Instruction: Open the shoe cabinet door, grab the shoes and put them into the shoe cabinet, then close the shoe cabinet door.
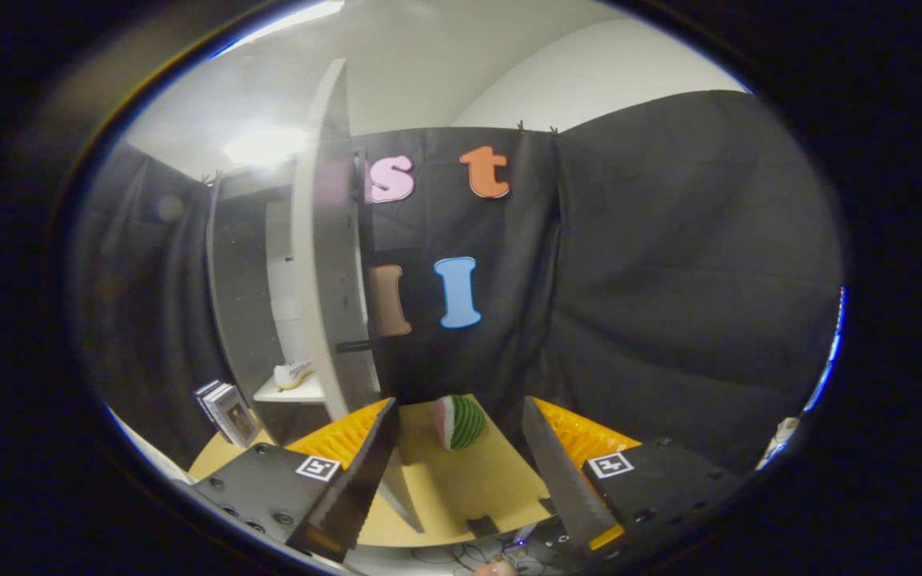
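I see my gripper (461, 472) at the bottom of the frame, its two fingers (365, 472) spread wide with nothing between them but bare tabletop. The cabinet (241, 320) stands left of centre. Its door (333, 264) is swung open toward me and seen nearly edge-on, a tall pale panel running from the top of the frame down to just beside my left finger. A small dark handle (353, 346) sticks out from the door's lower part. Inside, on a white shelf (293, 394), lies one pale shoe (293, 373) with yellowish trim, its long axis level and roughly across the opening; I cannot tell which end is the toe. A watermelon toy (459, 422) sits on the tan table (461, 488) just ahead of the fingers, with open table around it. Books (225, 412) lean at the cabinet's lower left.
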